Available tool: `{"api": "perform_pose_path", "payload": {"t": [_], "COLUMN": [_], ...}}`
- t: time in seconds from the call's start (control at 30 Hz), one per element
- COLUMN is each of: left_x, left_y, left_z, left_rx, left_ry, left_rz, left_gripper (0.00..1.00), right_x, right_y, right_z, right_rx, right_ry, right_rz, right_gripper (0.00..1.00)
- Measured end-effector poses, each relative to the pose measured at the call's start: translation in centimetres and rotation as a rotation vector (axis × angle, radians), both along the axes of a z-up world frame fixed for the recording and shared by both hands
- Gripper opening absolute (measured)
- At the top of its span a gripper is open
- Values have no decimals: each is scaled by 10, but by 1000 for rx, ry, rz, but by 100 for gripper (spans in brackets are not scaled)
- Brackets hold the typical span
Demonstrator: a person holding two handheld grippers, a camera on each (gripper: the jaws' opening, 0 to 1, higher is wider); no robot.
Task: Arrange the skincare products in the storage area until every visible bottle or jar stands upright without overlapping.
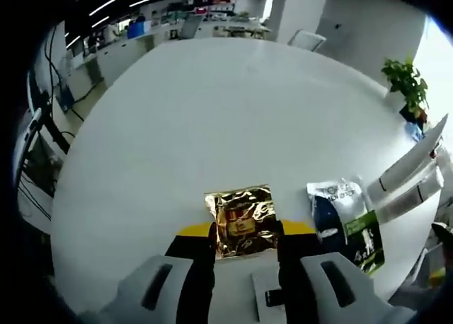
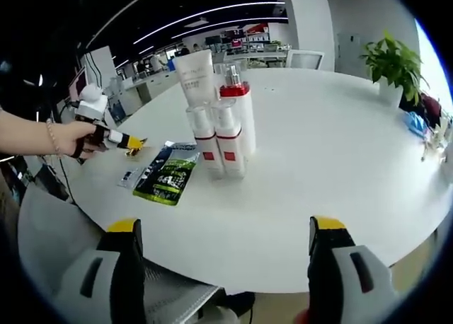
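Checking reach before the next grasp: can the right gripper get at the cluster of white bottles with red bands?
Probably yes. The right gripper is open, and bare white round table lies between it and the white bottles with red bands; the green sachet sits off to the side.

white table (image 2: 340, 147) with bottles (image 2: 223, 136), sachets (image 2: 168, 172)
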State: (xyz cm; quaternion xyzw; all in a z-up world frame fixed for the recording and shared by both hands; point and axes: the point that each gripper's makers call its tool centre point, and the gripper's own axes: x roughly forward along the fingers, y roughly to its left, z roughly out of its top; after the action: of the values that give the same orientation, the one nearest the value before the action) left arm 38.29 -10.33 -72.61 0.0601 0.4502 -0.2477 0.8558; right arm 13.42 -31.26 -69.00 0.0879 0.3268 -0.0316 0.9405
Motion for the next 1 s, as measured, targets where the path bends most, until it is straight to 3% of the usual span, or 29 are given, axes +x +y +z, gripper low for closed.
{"api": "perform_pose_path", "payload": {"t": [0.37, 0.63, 1.0], "left_x": [-10, -16, -17], "left_y": [-25, -26, -23], "left_z": [-4, -14, -15], "left_rx": [-1, 48, 74], "left_ry": [17, 25, 9], "left_rz": [2, 3, -4], "left_gripper": [31, 31, 35], "right_x": [-10, -16, -14], "right_y": [-11, -25, -24], "right_z": [1, 0, -2], "right_rx": [5, 4, 10], "right_ry": [-5, -1, -3], "right_rz": [-11, -25, -17], "right_gripper": [98, 98, 98]}}
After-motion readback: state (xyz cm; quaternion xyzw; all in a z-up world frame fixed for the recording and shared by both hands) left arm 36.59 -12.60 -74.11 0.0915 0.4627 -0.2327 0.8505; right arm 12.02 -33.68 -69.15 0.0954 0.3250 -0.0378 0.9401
